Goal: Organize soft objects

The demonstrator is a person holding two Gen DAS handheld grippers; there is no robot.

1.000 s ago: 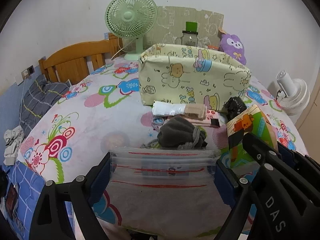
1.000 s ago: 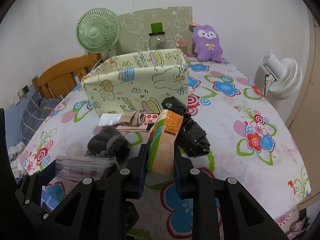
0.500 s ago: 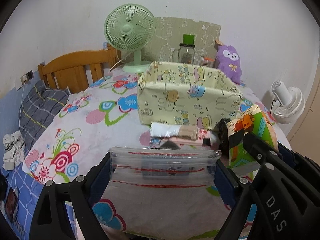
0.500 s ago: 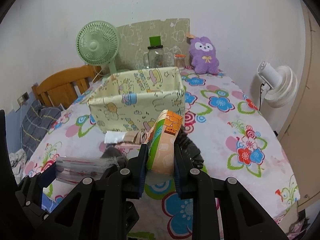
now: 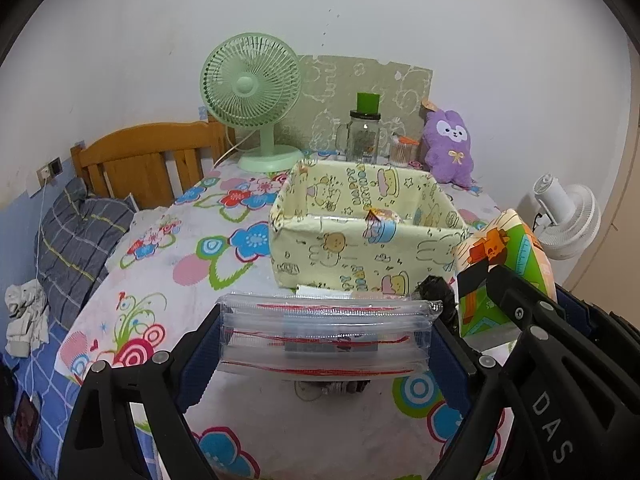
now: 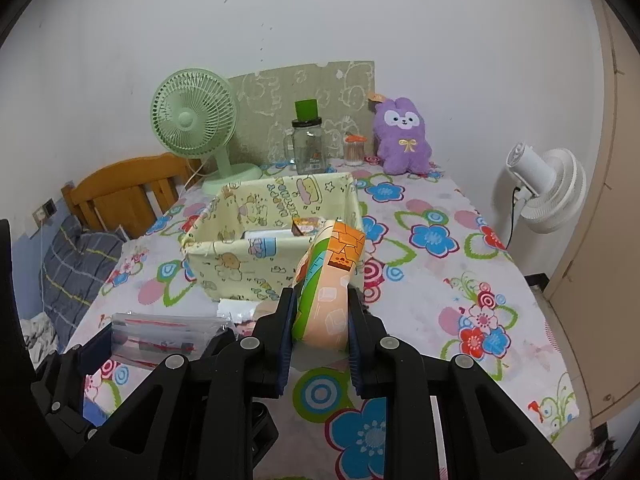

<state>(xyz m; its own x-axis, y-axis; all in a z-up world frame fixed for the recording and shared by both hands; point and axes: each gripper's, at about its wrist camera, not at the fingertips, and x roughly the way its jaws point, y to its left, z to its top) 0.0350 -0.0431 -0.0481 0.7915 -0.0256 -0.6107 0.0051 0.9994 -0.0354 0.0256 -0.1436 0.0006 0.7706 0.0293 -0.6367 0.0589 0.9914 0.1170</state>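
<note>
My left gripper [image 5: 326, 320] is shut on a clear zip-bag packet [image 5: 324, 344] with red lines, gripped by its two ends and held above the floral tablecloth [image 5: 168, 280]. My right gripper [image 6: 320, 296] is shut on a soft orange-and-green printed pack [image 6: 332, 264], held upright. That pack [image 5: 508, 248] also shows at the right of the left wrist view. Beyond both stands an open yellow cartoon-print fabric box [image 5: 360, 256], [image 6: 240, 264] with a few small items inside. A white packet [image 6: 236, 308] and a black bag [image 5: 436, 288] lie at its foot, partly hidden.
A green fan [image 5: 252, 92], a glass jar [image 5: 363, 140] and a purple plush [image 5: 448, 148] stand at the table's far edge. A white fan [image 6: 548, 188] stands off to the right. A wooden headboard [image 5: 144, 160] and a grey plaid pillow [image 5: 76, 240] are left.
Both grippers have risen with their loads, so the box's inside now shows. The grey sock and other items in front of the box have slipped behind the clear packet.
</note>
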